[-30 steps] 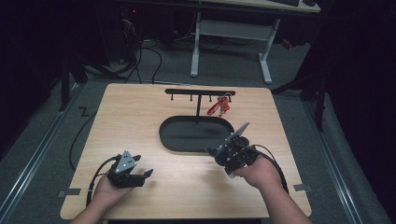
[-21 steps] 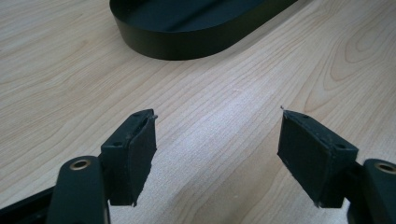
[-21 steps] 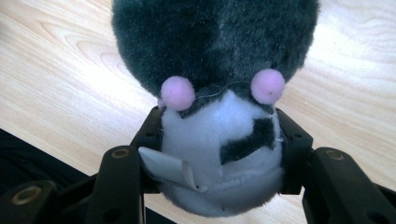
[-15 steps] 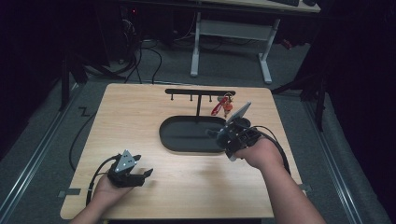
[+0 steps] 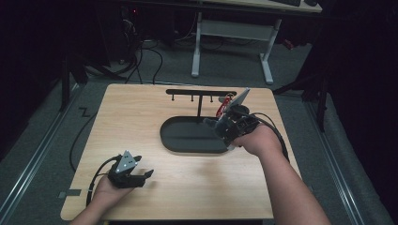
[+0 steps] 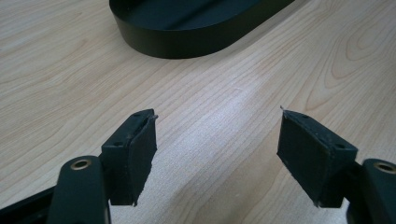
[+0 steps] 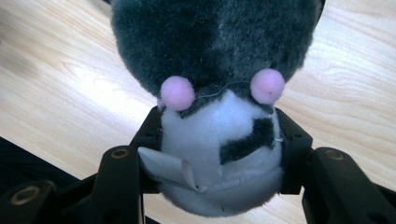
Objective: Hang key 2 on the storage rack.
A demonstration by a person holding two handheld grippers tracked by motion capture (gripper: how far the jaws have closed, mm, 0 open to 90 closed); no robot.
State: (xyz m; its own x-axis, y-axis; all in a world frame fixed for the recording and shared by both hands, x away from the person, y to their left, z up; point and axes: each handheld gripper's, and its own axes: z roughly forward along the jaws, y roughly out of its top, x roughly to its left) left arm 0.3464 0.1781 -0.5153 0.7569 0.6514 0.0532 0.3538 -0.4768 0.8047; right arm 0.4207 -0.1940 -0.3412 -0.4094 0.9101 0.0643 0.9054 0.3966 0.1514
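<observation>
The plush toy (image 7: 219,93) was dark grey above and white below, with two pink pompoms and a black patch. The tray (image 5: 178,143) was black; the tabletop (image 5: 141,112) showed pale woodgrain.

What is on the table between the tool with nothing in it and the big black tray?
Nothing: the left tool is open, and just bare wooden table stretches up to the black tray in the left gripper view.

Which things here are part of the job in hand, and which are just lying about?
In use:
- plush toy, clamped in the right gripper
- black rack with a red tag hanging on it, right by the toy
- black tray under the rack

Idle or background:
- left gripper, open over bare table
- white desk frame and floor cables beyond
</observation>
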